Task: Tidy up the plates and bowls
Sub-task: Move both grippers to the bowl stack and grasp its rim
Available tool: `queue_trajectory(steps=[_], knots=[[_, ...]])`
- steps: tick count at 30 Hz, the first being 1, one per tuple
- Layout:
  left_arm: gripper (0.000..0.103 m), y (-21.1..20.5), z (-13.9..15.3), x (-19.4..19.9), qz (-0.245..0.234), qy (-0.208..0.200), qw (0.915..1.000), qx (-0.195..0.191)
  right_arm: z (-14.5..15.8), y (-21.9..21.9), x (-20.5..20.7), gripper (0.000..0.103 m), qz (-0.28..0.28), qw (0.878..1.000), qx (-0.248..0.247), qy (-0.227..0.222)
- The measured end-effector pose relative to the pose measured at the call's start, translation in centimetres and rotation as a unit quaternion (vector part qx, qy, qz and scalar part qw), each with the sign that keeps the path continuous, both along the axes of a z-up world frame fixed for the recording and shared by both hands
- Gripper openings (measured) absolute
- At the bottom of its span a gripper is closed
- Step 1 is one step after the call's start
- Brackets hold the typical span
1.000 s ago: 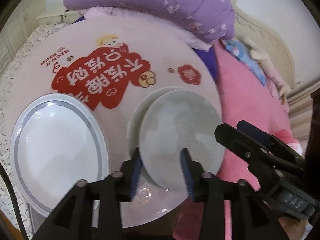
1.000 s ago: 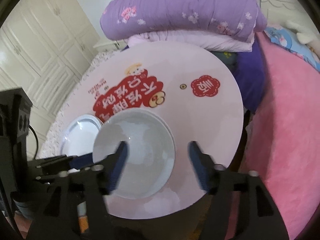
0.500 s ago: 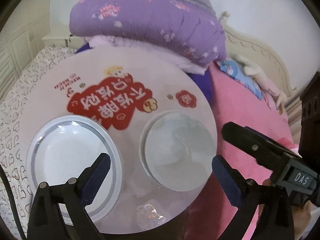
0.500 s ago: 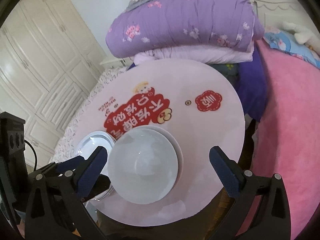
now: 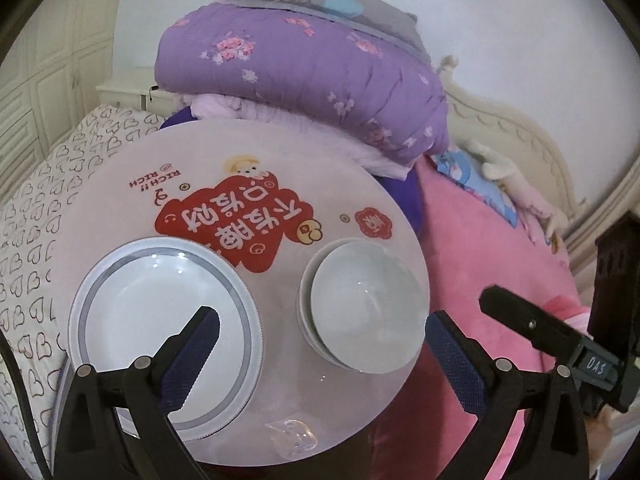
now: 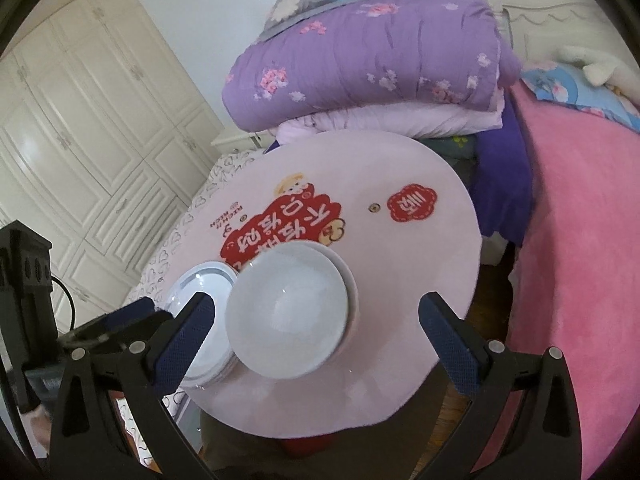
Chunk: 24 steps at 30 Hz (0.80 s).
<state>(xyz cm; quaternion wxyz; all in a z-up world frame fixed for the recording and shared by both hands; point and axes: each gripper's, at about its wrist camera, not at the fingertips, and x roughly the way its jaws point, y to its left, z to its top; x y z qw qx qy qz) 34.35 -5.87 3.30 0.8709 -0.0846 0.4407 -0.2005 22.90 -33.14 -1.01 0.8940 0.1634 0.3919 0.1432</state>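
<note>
Nested pale bowls (image 5: 366, 304) (image 6: 286, 308) sit near the right front of a round pink table (image 5: 132, 208) (image 6: 420, 272) printed with red characters. Stacked white plates with a grey ring (image 5: 160, 316) (image 6: 204, 280) lie to their left. My left gripper (image 5: 320, 344) hangs open above the table's near edge, one finger over the plates, the other past the bowls, holding nothing. Open too, my right gripper (image 6: 316, 332) stands above and in front of the bowls with empty fingers. Each gripper shows at the edge of the other's view.
Folded purple and lilac quilts (image 5: 304, 68) are piled behind the table. A pink blanket (image 5: 492, 256) covers the bed on the right. A heart-print bedsheet (image 5: 36, 208) lies left, with white wardrobe doors (image 6: 80, 120) beyond. A small clear trinket (image 5: 292, 436) rests at the table's front edge.
Both grippers opened wide and let go of the top bowl, which now sits in the stack. Both drew back and up, so more of the table shows.
</note>
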Motion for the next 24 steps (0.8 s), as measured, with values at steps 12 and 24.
queue_trajectory(steps=[12, 24], knots=[[0.102, 0.9, -3.4, -0.5, -0.007, 0.029, 0.9994, -0.014, -3.9, -1.2, -0.6, 0.103, -0.01, 1.0, -0.003, 0.024], [0.082, -2.4, -6.9, 3.9, -0.012, 0.11, 0.9936, -0.026, -4.6, 0.0, 2.5, 0.103, 0.0, 0.999, 0.001, 0.046]])
